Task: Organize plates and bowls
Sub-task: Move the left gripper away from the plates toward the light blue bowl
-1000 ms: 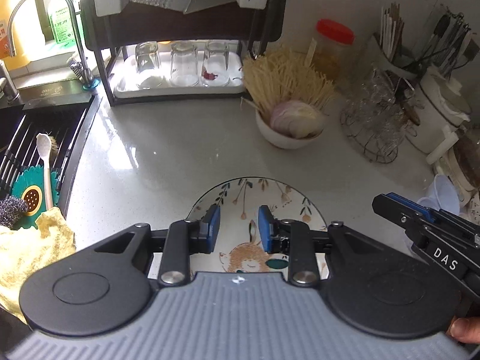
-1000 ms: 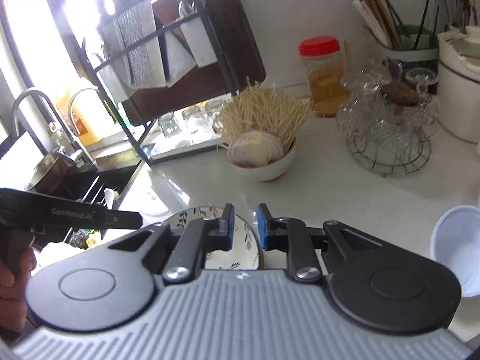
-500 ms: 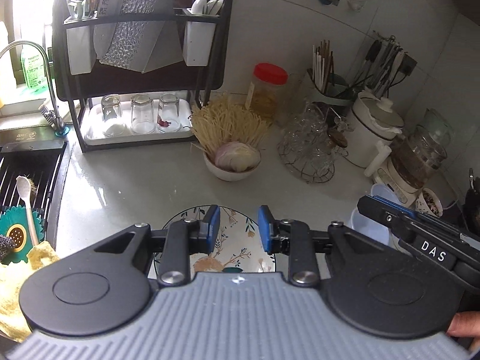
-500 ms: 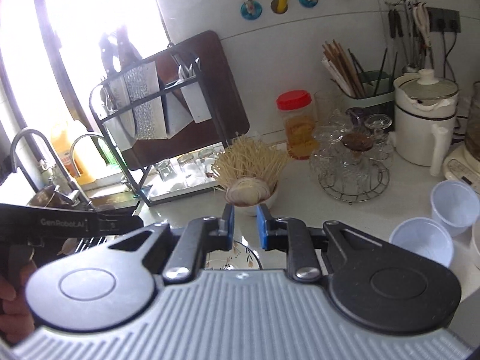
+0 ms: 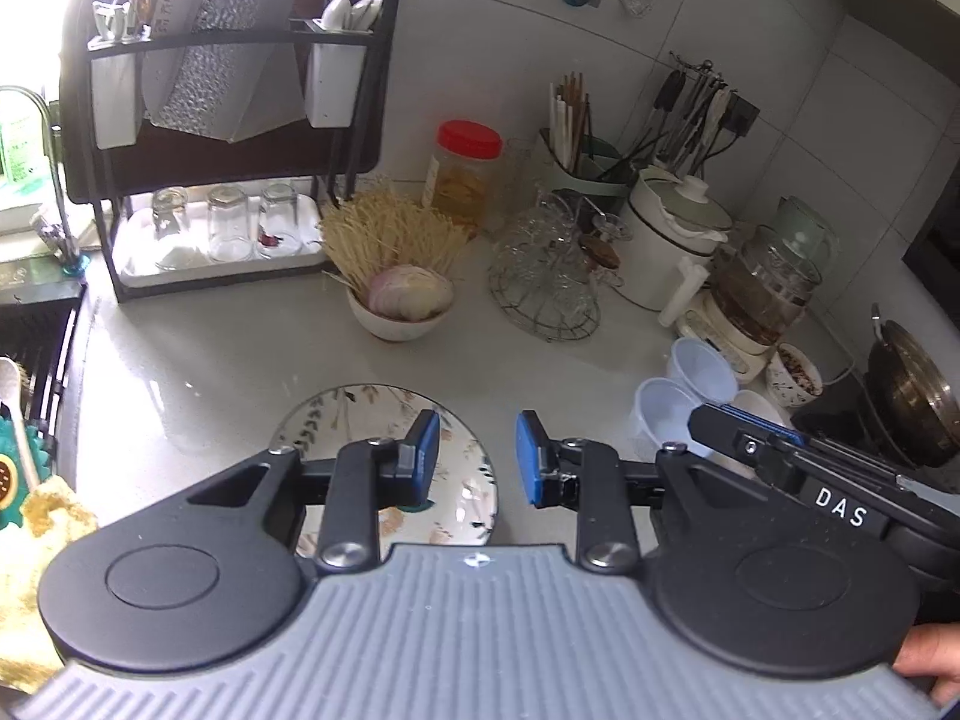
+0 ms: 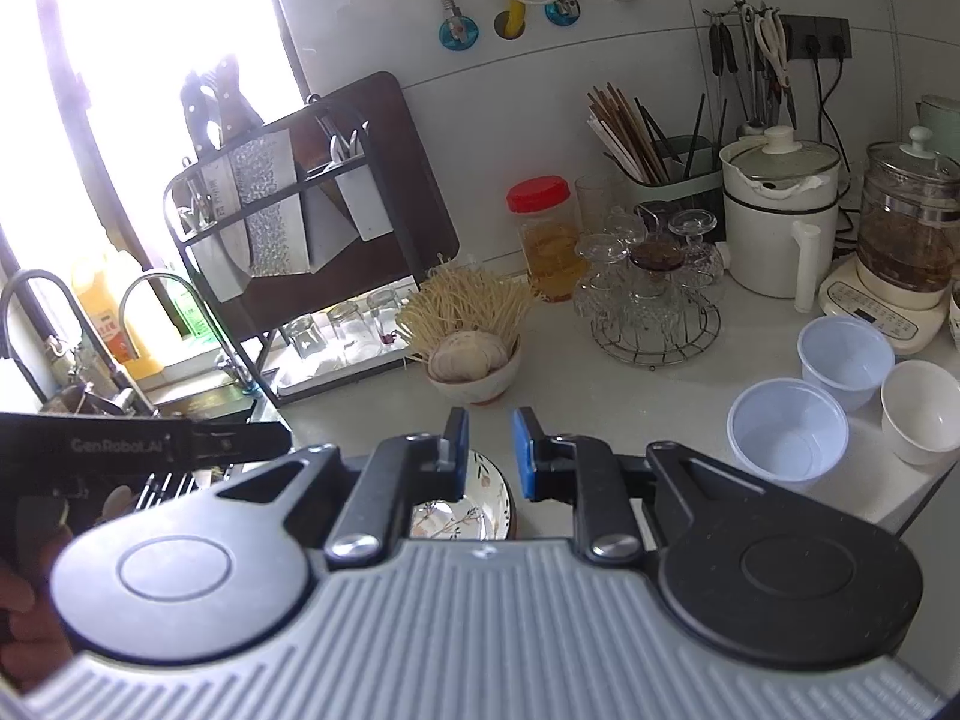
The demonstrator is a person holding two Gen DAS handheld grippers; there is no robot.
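A floral plate [image 5: 360, 420] lies flat on the grey counter [image 5: 210, 360], below and behind my left gripper [image 5: 477, 456], whose blue pads stand apart and hold nothing. In the right wrist view a slice of the same plate [image 6: 474, 510] shows under my right gripper [image 6: 489, 450], open by a narrow gap and empty. Two clear plastic bowls [image 6: 786, 438] [image 6: 846, 360] and a white ceramic bowl [image 6: 921, 411] stand to the right. A white bowl of noodles and onion [image 5: 399, 312] sits further back.
A black dish rack [image 5: 222, 120] with upturned glasses stands at the back left, beside the sink [image 5: 36, 348]. A wire stand of glassware [image 5: 546, 282], a red-lidded jar [image 5: 462, 180], a white cooker [image 5: 666, 240] and a dark wok [image 5: 912, 396] crowd the back and right.
Both grippers have risen and drawn back from the counter, so the plate looks smaller and more of the wall and right-hand bowls shows. Neither jaw gap has changed.
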